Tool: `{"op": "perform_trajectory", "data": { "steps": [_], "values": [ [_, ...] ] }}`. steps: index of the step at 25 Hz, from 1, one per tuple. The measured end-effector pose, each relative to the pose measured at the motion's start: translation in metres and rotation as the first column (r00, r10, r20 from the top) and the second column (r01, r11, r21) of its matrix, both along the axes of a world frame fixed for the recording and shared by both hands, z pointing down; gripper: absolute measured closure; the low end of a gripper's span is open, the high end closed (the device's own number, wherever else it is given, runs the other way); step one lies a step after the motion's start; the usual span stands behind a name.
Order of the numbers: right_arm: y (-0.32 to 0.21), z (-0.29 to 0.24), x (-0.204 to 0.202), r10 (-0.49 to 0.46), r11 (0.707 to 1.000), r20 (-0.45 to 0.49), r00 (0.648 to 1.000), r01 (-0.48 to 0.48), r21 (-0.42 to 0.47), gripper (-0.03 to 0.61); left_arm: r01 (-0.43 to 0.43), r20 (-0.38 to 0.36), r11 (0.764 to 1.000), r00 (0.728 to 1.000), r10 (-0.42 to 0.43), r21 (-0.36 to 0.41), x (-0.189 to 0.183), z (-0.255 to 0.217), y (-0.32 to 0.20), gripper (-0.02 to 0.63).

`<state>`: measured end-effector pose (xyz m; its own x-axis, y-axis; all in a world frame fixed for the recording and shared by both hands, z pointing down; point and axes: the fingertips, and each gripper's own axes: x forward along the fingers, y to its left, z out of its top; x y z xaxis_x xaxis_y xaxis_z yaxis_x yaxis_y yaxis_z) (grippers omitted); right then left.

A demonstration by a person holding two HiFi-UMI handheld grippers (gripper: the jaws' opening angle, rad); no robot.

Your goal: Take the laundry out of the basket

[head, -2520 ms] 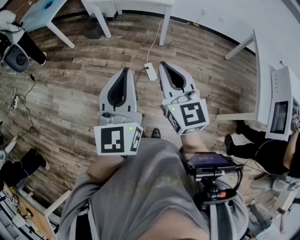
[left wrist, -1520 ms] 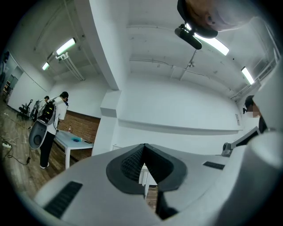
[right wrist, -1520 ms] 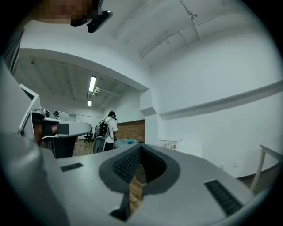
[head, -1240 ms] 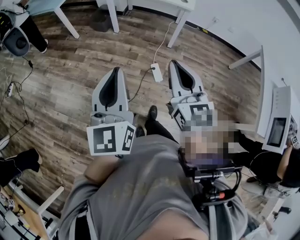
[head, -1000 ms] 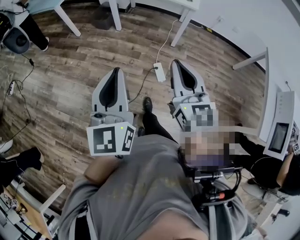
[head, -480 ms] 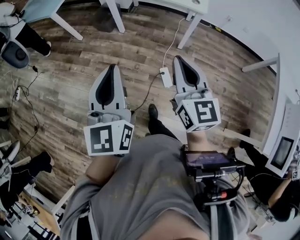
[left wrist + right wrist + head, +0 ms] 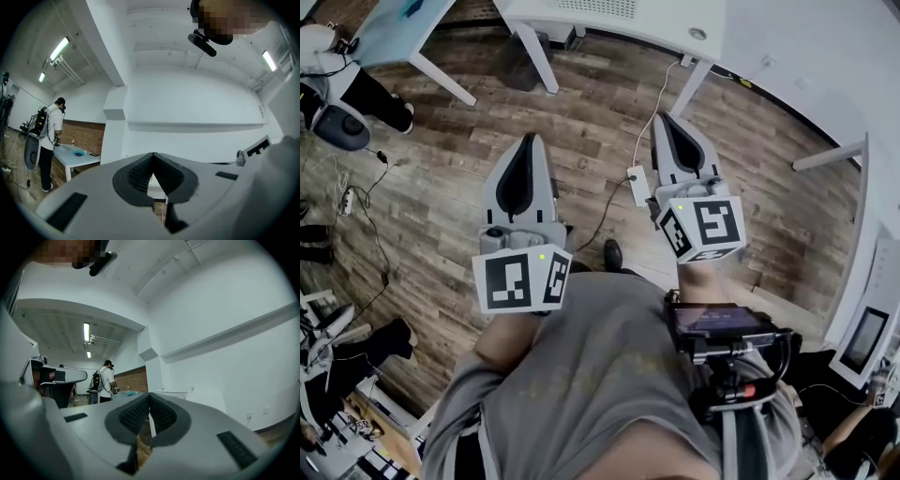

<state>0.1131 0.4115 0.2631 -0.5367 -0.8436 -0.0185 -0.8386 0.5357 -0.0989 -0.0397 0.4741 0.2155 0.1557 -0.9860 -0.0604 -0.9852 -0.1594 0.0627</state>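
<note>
Left of the power strip [image 7: 636, 185] on the floor, the left gripper [image 7: 528, 141] is held forward, jaws pressed together on nothing. Right of the strip, the right gripper [image 7: 662, 122] is likewise closed and empty. No basket or laundry is seen in any view. The basket is probably best located first and the jaws opened before anything is reached for.

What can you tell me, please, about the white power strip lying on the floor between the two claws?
The white power strip is a small, oblong, plastic-looking box lying flat on the wooden plank floor. In the head view it shows between the left claw and the right claw. A white cable runs from its far end towards the wall, and a dark cable leaves its near end towards the person. Whether anything is plugged in is too small to tell.
</note>
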Motion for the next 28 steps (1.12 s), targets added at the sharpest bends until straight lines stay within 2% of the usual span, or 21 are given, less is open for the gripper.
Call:
{"op": "perform_trajectory", "data": {
  "steps": [8, 15, 28],
  "values": [
    [-0.032, 0.004, -0.011, -0.022, 1.0, -0.005, 1.0, 0.022, -0.006, 0.572, 0.015, -0.005, 1.0, 1.0, -0.015, -0.009, -0.007, 0.006, -0.03, 0.606],
    [-0.073, 0.009, -0.035, -0.021, 1.0, -0.026, 0.999, 0.021, -0.008, 0.572, 0.014, -0.027, 1.0, 1.0, -0.015, -0.012, -0.032, 0.015, -0.071, 0.606],
    [-0.191, 0.027, -0.117, 0.019, 0.998, -0.059, 0.998, -0.023, -0.058, 0.572, -0.029, -0.059, 0.998, 0.998, 0.025, -0.062, -0.12, 0.033, -0.198, 0.606]
  ]
}}
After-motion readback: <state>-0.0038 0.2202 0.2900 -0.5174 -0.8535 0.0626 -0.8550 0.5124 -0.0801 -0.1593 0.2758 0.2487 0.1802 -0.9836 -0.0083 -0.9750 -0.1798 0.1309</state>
